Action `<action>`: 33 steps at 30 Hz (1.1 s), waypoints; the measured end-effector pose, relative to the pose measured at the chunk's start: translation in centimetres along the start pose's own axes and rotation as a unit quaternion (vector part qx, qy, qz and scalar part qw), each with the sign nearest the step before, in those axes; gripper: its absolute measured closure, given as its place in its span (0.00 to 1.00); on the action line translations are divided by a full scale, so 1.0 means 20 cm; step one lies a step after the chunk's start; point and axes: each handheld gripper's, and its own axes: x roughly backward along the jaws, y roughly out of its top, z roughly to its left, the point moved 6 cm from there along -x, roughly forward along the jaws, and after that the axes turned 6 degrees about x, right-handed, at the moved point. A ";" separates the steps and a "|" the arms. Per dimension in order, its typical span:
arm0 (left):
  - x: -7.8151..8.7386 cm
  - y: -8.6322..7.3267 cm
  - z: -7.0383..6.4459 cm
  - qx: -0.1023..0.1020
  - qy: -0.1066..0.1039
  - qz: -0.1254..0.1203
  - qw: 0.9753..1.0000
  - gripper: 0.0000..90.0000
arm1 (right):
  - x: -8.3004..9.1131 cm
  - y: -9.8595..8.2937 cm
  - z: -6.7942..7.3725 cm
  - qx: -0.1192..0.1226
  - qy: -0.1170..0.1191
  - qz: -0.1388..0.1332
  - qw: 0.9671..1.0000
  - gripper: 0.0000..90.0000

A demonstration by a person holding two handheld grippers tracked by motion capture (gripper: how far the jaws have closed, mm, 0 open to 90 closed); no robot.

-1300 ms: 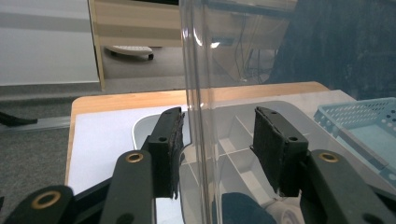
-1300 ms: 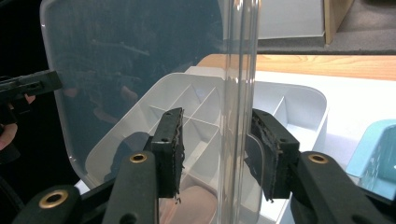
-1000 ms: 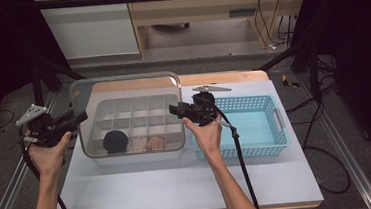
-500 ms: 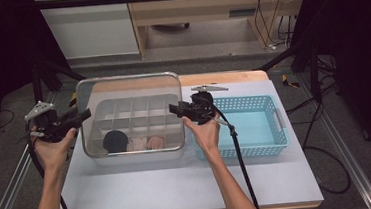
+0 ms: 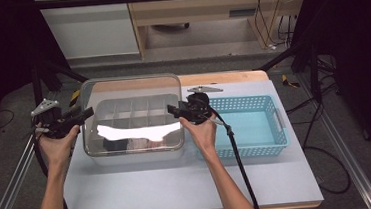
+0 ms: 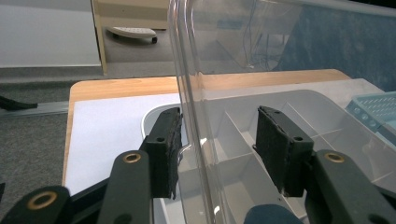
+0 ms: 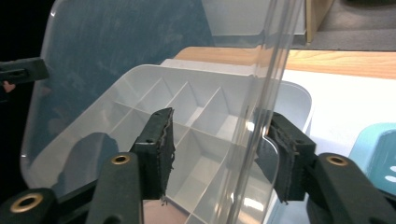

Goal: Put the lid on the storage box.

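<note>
The lid [image 5: 132,113] spans between the left gripper [image 5: 85,114] and right gripper [image 5: 172,108]; each straddles one end edge, jaws unclosed.

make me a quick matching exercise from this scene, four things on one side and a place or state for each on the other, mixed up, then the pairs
Things:
1. clear lid
2. divided organiser box
3. blue basket
4. left gripper

Places or states:
A. stands on the table, to the right of the box
B. open, one jaw on each side of the lid's edge
C. raised at a tilt above the box
D. rests on the white mat, under the lid

Pairs: 1-C, 2-D, 3-A, 4-B
</note>
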 end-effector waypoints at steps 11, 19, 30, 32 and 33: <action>-0.05 -0.03 0.04 0.007 0.004 0.014 1.000 0.55 | -0.07 -0.03 -0.02 0.000 -0.012 0.008 1.000 0.47; -0.09 -0.05 0.07 0.016 0.005 0.025 1.000 0.55 | -0.11 -0.05 -0.02 0.008 -0.020 0.012 1.000 0.43; -0.11 -0.06 0.09 0.021 0.012 0.033 0.999 0.54 | -0.16 -0.07 -0.02 0.010 -0.036 0.006 0.999 0.38; -0.11 -0.07 0.09 0.024 0.013 0.035 0.999 0.54 | -0.17 -0.07 -0.01 0.009 -0.038 0.006 0.999 0.37; -0.12 -0.07 0.09 0.025 0.013 0.036 0.999 0.54 | -0.17 -0.07 -0.02 0.010 -0.038 0.006 0.999 0.37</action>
